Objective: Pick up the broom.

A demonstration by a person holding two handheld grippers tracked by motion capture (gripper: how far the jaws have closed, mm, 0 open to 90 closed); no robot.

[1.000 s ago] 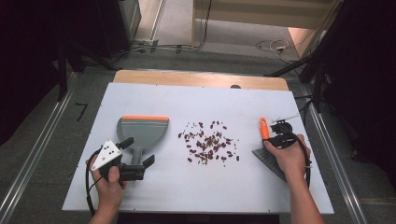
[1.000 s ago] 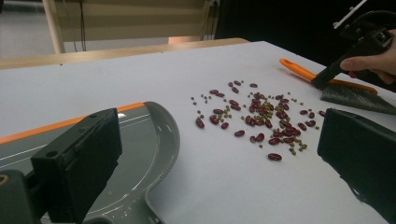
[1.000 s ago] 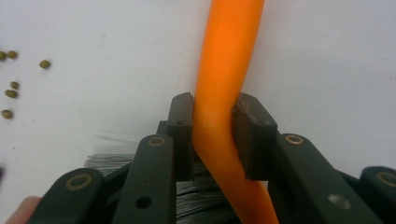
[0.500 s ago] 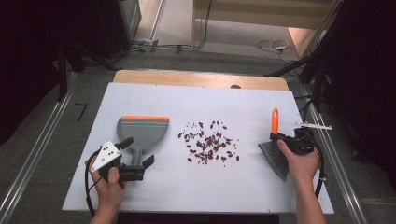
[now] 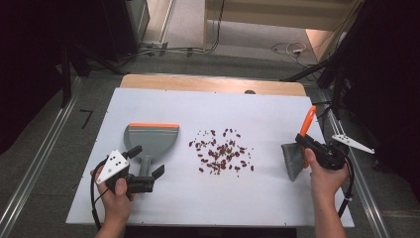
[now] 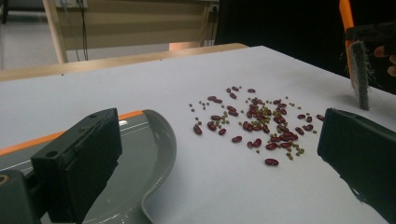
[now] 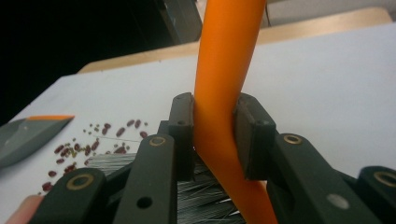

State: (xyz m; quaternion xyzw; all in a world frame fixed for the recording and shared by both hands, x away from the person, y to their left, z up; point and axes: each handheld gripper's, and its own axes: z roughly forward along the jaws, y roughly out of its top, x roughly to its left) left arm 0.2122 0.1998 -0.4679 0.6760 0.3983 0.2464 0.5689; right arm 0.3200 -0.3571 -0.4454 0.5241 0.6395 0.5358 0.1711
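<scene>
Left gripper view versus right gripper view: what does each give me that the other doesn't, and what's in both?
Left gripper view: the left gripper with jaws wide apart and nothing between them, the dustpan's curved grey rim close below, and the brush bristles standing upright.
Right gripper view: the right gripper clamped on the brush's orange handle.
Both: the scattered beans, the white table and the dustpan.

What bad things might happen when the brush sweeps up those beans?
The beans lie loose and spread out, so a hard sweep may scatter some past the dustpan or off the table. The right tool is shut on the brush's thin orange handle, which might twist in the grip. The left tool stands open around the dustpan's handle, so the pan could slide when pushed.
</scene>
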